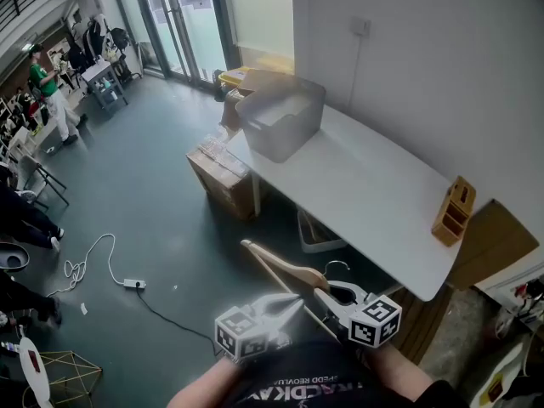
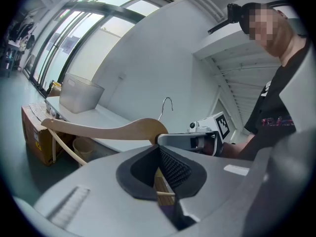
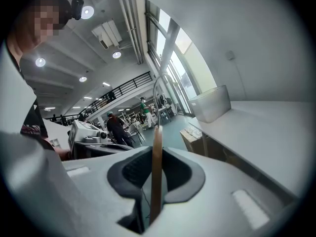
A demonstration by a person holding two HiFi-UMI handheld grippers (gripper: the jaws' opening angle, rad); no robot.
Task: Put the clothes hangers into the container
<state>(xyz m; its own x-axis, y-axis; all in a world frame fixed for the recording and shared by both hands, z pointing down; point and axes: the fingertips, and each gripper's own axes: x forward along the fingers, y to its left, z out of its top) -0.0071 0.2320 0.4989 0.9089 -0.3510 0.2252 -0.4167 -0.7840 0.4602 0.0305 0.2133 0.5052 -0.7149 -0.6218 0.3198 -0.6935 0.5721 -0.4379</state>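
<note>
A wooden clothes hanger (image 1: 276,268) with a metal hook (image 1: 337,266) hangs in front of the white table (image 1: 382,185), level and held by both grippers. My left gripper (image 1: 287,306) is shut on its lower part; in the left gripper view, wood shows between the pads and the hanger's arm (image 2: 103,130) runs left. My right gripper (image 1: 327,298) is shut on the hanger near its neck, and the wood (image 3: 157,167) stands edge-on between its pads. The grey translucent container (image 1: 281,117) sits at the table's far left end, well away from both grippers.
A wooden organiser (image 1: 453,211) stands at the table's right end. Cardboard boxes (image 1: 223,177) and a small bin (image 1: 319,232) sit beside and under the table. A power strip with a white cable (image 1: 127,283) lies on the floor. People stand far off at the left.
</note>
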